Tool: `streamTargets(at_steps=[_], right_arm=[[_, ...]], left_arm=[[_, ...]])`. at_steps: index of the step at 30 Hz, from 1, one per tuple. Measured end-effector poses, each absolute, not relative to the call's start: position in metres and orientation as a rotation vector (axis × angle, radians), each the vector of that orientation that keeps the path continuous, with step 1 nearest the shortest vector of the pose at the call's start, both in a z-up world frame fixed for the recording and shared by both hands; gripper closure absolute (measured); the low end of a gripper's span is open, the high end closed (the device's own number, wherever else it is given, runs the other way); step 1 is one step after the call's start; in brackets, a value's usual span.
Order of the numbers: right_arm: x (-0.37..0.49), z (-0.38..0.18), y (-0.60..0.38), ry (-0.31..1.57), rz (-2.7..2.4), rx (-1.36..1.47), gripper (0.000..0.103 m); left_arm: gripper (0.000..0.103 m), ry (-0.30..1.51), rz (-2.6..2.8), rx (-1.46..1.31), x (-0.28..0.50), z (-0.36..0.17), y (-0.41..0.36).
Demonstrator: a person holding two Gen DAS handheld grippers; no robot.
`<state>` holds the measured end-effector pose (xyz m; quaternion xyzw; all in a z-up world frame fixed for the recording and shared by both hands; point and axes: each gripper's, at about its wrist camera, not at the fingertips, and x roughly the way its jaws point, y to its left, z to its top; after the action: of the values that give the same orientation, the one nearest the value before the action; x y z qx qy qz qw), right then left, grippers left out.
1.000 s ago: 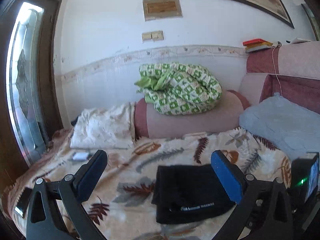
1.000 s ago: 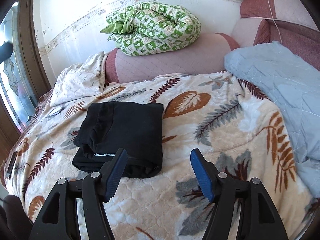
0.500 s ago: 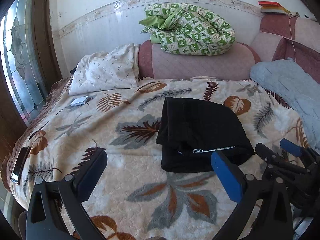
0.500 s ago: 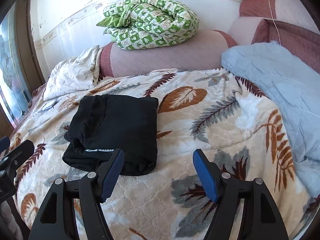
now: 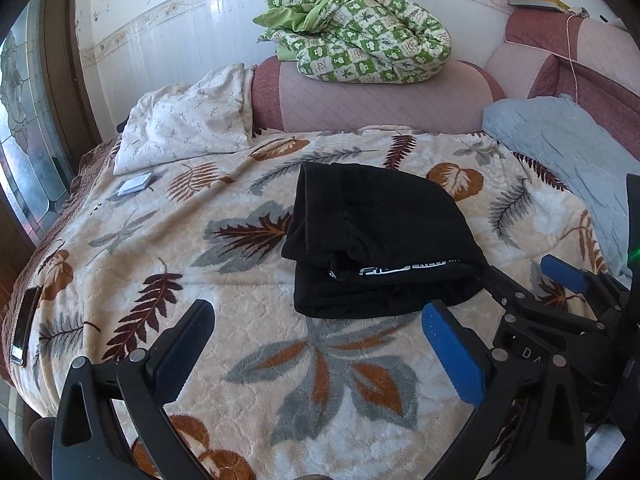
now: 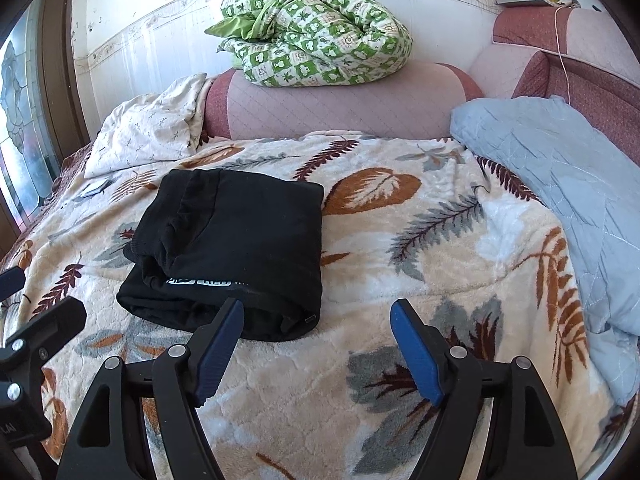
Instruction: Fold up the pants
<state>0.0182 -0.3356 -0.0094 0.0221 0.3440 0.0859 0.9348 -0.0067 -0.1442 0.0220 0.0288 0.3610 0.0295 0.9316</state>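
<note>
Your left gripper [image 5: 320, 340] and right gripper [image 6: 316, 346] both hover with fingers spread apart and nothing between them, just off the near edge of the black pants [image 6: 236, 248]. The folding looks done: the pants lie as a compact rectangular bundle near the middle of the leaf-patterned blanket [image 6: 420, 248], slightly toward its left side. Your next move probably calls only for a tidy-up, perhaps pressing the near edge flat. There the layers bulge open, white lettering shows, and the stack's left side sits lumpy.
</note>
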Motion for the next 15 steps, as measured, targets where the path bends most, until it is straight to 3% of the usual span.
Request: streamTargets(at_steps=[15], right_arm=[[0.019, -0.015, -0.329, 0.726, 0.184, 0.023, 0.021]], left_arm=[[0.000, 0.822, 0.054, 0.046, 0.000, 0.006, -0.142]])
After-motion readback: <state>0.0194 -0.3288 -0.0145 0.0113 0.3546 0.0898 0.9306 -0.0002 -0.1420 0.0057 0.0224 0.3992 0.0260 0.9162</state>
